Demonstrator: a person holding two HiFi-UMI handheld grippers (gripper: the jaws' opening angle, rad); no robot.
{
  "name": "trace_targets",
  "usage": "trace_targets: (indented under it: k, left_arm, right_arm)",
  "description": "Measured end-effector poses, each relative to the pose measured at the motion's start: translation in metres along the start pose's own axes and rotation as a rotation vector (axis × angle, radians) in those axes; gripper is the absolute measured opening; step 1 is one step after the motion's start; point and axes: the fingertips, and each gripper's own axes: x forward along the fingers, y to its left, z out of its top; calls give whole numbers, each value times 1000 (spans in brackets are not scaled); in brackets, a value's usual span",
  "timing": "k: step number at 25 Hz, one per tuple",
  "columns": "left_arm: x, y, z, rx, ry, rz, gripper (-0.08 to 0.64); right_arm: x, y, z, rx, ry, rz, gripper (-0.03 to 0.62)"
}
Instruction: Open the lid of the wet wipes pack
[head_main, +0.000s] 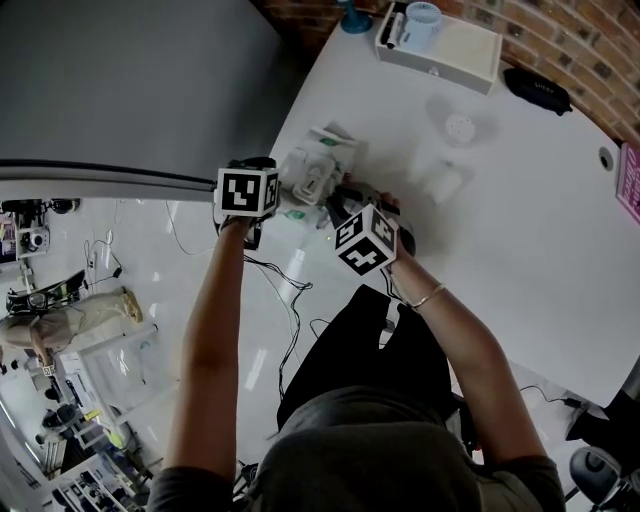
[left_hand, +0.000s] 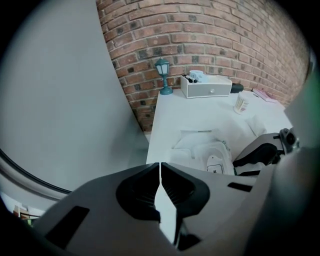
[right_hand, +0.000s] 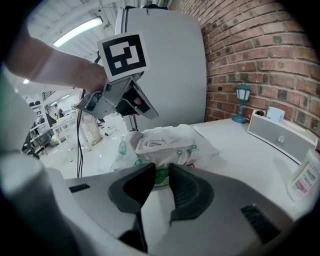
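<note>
The white wet wipes pack (head_main: 322, 160) lies near the left edge of the white table (head_main: 520, 240). Its flat lid (right_hand: 159, 143) with a small label faces up and looks closed. My right gripper (right_hand: 161, 172) comes at the pack from the near side, and its jaws close on the pack's green-printed end. My left gripper (left_hand: 160, 167) is shut with nothing between its jaws. It hovers just above the pack's left end, over the table's edge, and the right gripper view shows the left gripper (right_hand: 146, 111) from the side under its marker cube.
A white box (head_main: 455, 50) with a mug stands at the table's back, beside a teal lamp (head_main: 352, 18). A small clear bottle (head_main: 458, 128) stands behind the pack. A grey panel (head_main: 120, 90) rises left of the table. Cables lie on the floor below.
</note>
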Motion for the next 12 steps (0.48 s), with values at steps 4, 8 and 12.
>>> trace_targets:
  k: [4, 8, 12]
  left_arm:
    - [-6, 1, -4, -19, -11, 10, 28]
    - [-14, 3, -9, -59, -33, 19, 28]
    - [-24, 2, -10, -82, -68, 20, 28]
  right_arm:
    - [0, -1, 0, 8, -8, -2, 100]
    - [-2, -2, 1, 54, -16, 10, 100]
    - [-12, -3, 2, 121, -44, 14, 57]
